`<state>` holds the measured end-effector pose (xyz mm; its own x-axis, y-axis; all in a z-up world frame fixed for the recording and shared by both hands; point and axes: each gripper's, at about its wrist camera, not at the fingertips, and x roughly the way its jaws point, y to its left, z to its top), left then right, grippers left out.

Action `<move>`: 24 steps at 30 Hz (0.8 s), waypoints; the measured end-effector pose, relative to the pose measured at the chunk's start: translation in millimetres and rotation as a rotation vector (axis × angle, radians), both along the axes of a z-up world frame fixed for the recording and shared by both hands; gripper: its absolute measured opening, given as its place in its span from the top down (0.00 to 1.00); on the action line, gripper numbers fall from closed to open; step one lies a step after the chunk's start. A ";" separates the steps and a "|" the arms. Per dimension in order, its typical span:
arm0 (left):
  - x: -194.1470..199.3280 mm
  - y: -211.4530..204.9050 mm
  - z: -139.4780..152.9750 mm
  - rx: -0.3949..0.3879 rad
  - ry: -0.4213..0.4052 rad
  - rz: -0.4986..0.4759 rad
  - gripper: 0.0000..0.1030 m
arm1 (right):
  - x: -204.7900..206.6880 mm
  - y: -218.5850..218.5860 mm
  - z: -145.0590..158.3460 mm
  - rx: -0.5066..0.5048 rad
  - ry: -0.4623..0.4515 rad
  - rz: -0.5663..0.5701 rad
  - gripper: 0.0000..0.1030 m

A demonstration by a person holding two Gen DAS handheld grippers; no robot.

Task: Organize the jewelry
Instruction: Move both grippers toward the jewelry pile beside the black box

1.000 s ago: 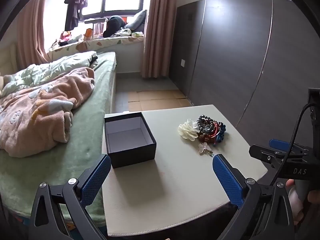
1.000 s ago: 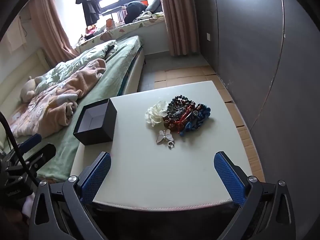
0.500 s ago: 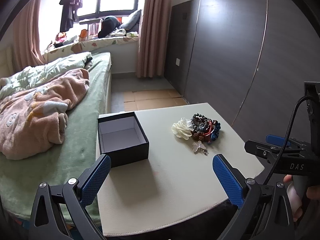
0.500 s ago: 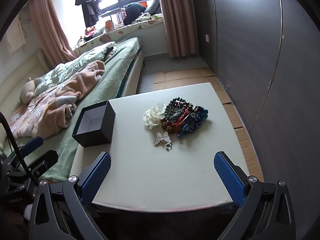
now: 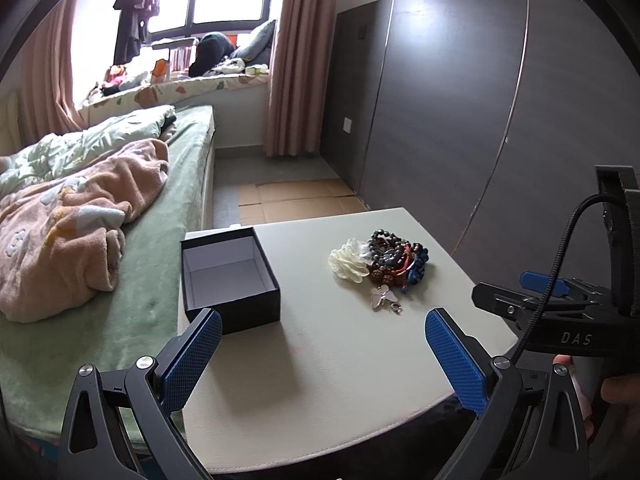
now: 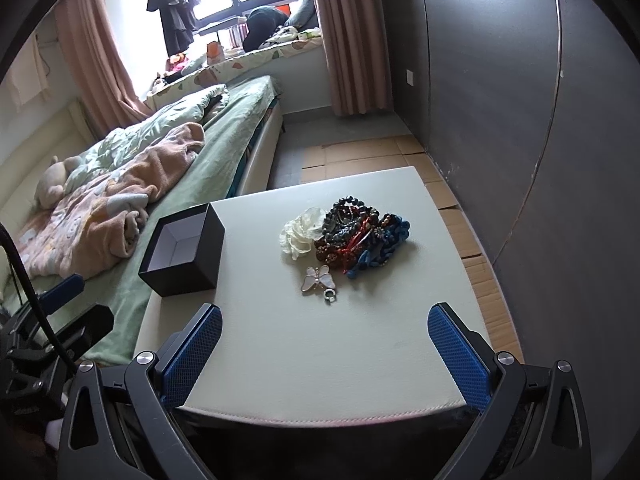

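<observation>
A bedroom with a green bed (image 6: pixel 224 128) is seen behind a pale table (image 6: pixel 320 344). On it a heap of jewelry (image 6: pixel 352 236) is piled near an open black box (image 6: pixel 182 252). The left gripper (image 5: pixel 320 356) and right gripper (image 6: pixel 324 352) are held spread wide, with nothing grasped.

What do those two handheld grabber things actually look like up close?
Each tool is black, with two angled arms ending in blue, cross-hatched pads and silver pivot screws: left tool, right tool. Seen from the left view, the right one carries white "DAS" lettering and a braided black cable.

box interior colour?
Pale white-grey lining inside the black box, with nothing in it; clearest in the left wrist view.
</observation>
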<state>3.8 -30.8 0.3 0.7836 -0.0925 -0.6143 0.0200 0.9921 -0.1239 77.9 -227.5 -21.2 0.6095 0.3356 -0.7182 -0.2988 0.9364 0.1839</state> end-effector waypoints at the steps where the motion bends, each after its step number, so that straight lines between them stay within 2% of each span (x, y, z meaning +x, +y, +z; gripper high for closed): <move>1: 0.3 -0.5 0.4 -0.002 -0.001 -0.001 0.01 | -0.1 -0.4 0.3 0.000 -0.001 -0.001 0.00; 24: 3.5 -1.2 3.9 -0.006 -0.012 0.006 0.01 | 3.4 -10.4 4.5 0.007 -0.014 -0.020 0.00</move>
<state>7.3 -32.1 4.2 0.7914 -0.0910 -0.6045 0.0153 0.9915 -0.1293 81.3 -237.9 -16.6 0.6259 0.3279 -0.7076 -0.2825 0.9410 0.1861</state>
